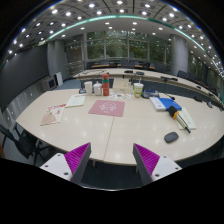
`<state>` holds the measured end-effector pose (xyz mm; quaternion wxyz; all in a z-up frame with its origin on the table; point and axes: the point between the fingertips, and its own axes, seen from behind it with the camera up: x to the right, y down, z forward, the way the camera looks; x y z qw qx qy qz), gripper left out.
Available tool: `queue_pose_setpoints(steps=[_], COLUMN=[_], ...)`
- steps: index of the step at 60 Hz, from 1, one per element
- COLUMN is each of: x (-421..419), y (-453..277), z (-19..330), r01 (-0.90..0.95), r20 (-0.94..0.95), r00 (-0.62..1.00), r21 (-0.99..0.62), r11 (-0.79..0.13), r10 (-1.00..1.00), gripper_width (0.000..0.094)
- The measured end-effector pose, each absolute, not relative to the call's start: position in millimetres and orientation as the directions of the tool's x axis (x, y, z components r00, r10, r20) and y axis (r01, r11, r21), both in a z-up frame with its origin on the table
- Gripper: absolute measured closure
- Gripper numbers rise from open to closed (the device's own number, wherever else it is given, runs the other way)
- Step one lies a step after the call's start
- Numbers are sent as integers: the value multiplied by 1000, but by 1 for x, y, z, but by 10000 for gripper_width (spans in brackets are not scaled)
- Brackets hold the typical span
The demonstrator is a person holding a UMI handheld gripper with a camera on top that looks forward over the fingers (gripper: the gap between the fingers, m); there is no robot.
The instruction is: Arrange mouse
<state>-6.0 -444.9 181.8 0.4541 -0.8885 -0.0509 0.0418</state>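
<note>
A dark grey mouse (171,137) lies on the pale table (110,135), near its front right edge, next to a dark cable or pen (185,125). A pink mouse mat (107,108) lies flat at the table's middle, well left of the mouse. My gripper (112,160) is held back from the table's near edge, high above the floor. Its fingers (78,157) are wide apart with nothing between them. The mouse is ahead and to the right of the right finger.
Papers (54,115) and a white sheet (76,100) lie at the left. Cups and a red can (104,87) stand at the back. Blue books (166,103) lie at the right. Dark chairs (22,140) stand at the left edge. More tables stand behind.
</note>
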Motion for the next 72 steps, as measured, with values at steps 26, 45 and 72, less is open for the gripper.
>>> queue_pose_setpoints(steps=[26,45,72], x=[258,302,292], y=[-363,-281,-205], z=[33,-10,-11], r01=[-50,-69,-31], r20=[9,-42,-33], r00=[996,997,999], r21=[-774,-761,-783], r11=[-631,-645,-621], r10=[-90,-57,-9], gripper_width=[84,82,317])
